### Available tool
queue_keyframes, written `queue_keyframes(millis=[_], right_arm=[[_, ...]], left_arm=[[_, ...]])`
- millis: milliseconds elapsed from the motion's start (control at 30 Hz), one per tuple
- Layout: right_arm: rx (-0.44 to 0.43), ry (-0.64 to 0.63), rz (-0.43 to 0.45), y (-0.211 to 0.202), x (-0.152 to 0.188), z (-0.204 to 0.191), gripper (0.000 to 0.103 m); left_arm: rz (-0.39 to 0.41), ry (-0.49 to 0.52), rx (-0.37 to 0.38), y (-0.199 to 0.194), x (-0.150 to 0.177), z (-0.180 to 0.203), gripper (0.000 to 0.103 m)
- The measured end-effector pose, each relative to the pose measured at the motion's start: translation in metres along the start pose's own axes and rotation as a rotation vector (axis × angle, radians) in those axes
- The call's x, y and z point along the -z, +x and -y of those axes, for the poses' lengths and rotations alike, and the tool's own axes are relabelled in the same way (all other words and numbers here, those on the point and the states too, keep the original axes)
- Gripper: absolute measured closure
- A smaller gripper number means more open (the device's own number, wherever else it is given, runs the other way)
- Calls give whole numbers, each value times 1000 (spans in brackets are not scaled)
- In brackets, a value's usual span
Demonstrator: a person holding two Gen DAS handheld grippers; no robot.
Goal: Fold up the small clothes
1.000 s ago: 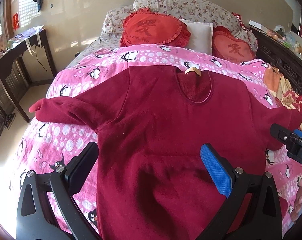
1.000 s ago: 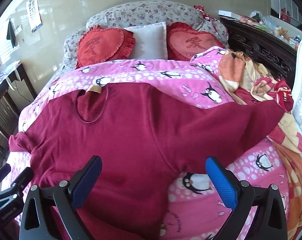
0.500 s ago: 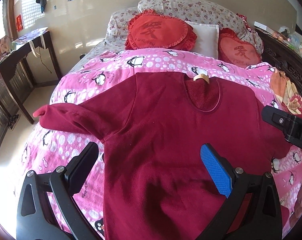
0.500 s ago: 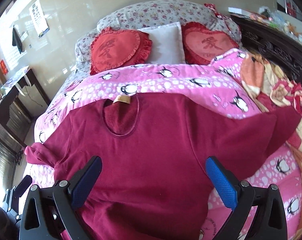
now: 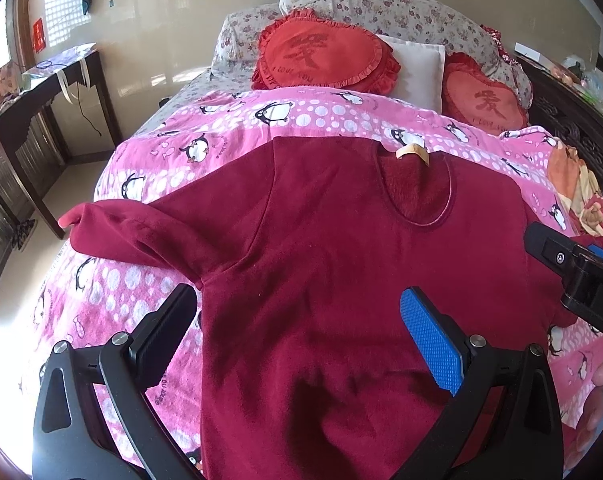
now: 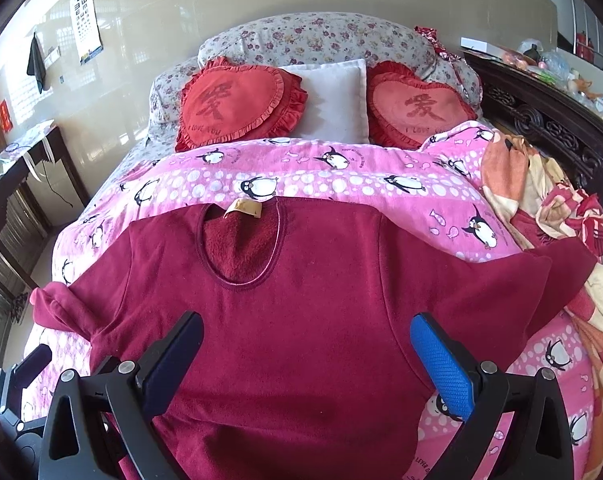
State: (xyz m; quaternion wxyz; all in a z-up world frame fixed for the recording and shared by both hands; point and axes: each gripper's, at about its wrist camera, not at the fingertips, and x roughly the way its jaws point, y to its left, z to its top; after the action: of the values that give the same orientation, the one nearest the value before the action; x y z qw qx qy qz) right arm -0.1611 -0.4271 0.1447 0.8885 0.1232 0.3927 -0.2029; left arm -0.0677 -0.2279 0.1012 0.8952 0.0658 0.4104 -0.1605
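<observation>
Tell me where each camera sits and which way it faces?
Left wrist: on the left tool, facing the headboard over the top's left half; the right tool shows.
Right wrist: on the right tool, same way, over its right half; the left tool shows.
Shared: top, blanket, cushions.

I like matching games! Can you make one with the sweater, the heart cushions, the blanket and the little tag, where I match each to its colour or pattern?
Things:
1. sweater
2. heart cushions
3. blanket
4. tag

Looks:
A. pink with penguins
B. tan
C. dark red, plain
D. bright red with frilly edges

Pairs: 1-C, 2-D, 3-A, 4-B
</observation>
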Motion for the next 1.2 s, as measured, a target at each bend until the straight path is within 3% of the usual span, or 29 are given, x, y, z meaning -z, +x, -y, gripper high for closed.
queue_keyframes(millis=[1200], right_arm=[[1,-25,-66,33,9,-17,0]], left_arm=[[-36,-50,-7,21,-1,-18,1]])
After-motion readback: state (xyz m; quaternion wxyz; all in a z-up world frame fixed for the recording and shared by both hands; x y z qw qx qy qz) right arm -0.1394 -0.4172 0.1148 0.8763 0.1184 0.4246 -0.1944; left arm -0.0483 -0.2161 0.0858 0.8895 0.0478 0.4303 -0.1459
